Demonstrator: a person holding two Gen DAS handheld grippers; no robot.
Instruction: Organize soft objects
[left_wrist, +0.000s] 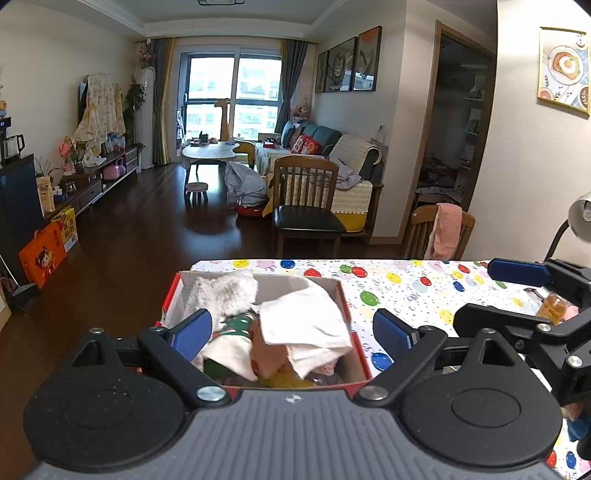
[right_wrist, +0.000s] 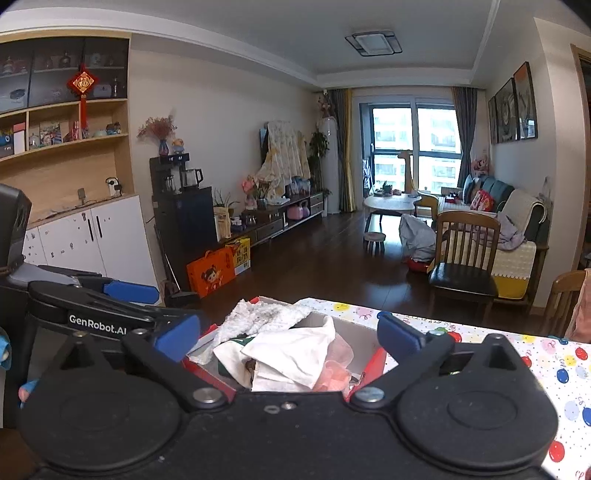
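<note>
Soft objects: a heap of cloth pieces lying in my open box (left_wrist: 354, 347) at the near left corner of the worktop
Worktop: covered with a white cloth printed with coloured balloons (left_wrist: 424, 291); the box stands on it close to its left edge, with dark wood floor beyond
Box: red outside, grey card inside, lid off; from my left wrist view it sits between the two blue pads of my left tool
White folded cloth (left_wrist: 306, 328): the biggest piece, on top of the heap toward the right wall of the box, one corner hanging down over the pink piece
Fluffy white towel (left_wrist: 229, 290): at the far left corner of the box, draped over the rim (right_wrist: 258, 317)
Green and white patterned piece (left_wrist: 236, 325): just beneath the fluffy towel, touching the white folded cloth
Pink piece (right_wrist: 334, 369): under the white cloth, against the right wall
Left tool (left_wrist: 293, 332): spread wide above the box, pinching nothing
Right tool (right_wrist: 290, 338): spread wide too, empty, also over the box; in my left wrist view it shows at the right edge (left_wrist: 487, 295), over the worktop just beside the box
</note>
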